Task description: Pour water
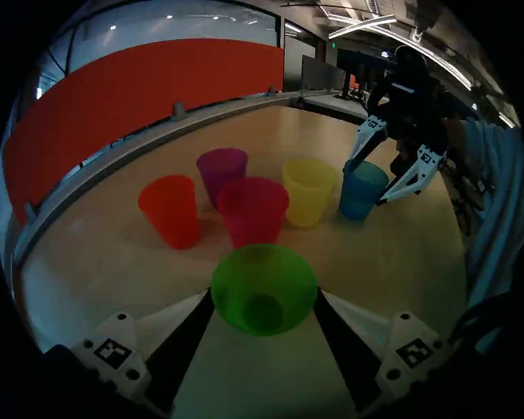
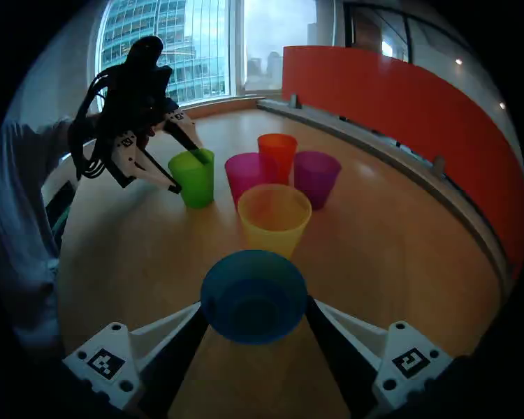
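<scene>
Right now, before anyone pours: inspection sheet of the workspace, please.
Surface: wooden table, bare around the cups.
Job's things: green cup and blue cup, each held upright; whether either holds water, cannot tell.
Other cups: orange cup, purple cup, pink cup and yellow cup stand upright in a cluster.
Clutter: nothing seen.
Grippers: left gripper shut on the green cup; right gripper shut on the blue cup.
Cables: black cables loop by the left gripper's body.
Surroundings: red partition along the table edge, windows, a sleeve.
</scene>
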The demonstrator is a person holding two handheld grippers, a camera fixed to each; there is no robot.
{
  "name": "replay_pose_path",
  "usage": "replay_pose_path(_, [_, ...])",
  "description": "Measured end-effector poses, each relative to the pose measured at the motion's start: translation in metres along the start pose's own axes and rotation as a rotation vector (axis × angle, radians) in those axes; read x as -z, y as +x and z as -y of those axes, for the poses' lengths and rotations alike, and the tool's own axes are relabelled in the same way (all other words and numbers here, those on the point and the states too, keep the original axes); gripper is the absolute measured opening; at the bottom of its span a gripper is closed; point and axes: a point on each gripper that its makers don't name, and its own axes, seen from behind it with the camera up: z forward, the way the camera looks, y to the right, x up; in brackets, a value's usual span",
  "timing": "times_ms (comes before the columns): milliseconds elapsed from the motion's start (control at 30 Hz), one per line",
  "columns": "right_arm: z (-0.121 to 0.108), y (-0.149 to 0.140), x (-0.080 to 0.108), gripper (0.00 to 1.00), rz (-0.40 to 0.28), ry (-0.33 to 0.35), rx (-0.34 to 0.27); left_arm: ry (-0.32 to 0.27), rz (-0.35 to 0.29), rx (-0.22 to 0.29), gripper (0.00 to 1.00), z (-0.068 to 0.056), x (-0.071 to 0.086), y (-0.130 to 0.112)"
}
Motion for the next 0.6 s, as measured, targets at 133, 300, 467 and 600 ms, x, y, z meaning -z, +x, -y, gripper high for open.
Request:
replay_pose_path(133, [0.0,0.0003,-0.0001,1.0,-0.003,0.002,-0.001,0.0,0.001,0.004,0.93,0.0005,-0.0018,-0.0002])
replay_pose_path(300, [0.0,0.0003,-0.0013,1.0,-0.006,0.002,-0.002,0.009,0.0,0.01,0.86,0.0041,-0.003,-0.0001])
replay_pose_path(467, [0.0006,0.0,-0.004,1.0,-0.007,0.004,-0.004,0.005,0.0,0.017,0.86,0.004,-0.0028,-0.0006])
replay_pose_path(600, [0.0041,0.0003,-0.005,0.89,-0.012,0.016,-0.005,0.005,-0.002,0.017,0.85,0.0039,-0.0023,-0.001])
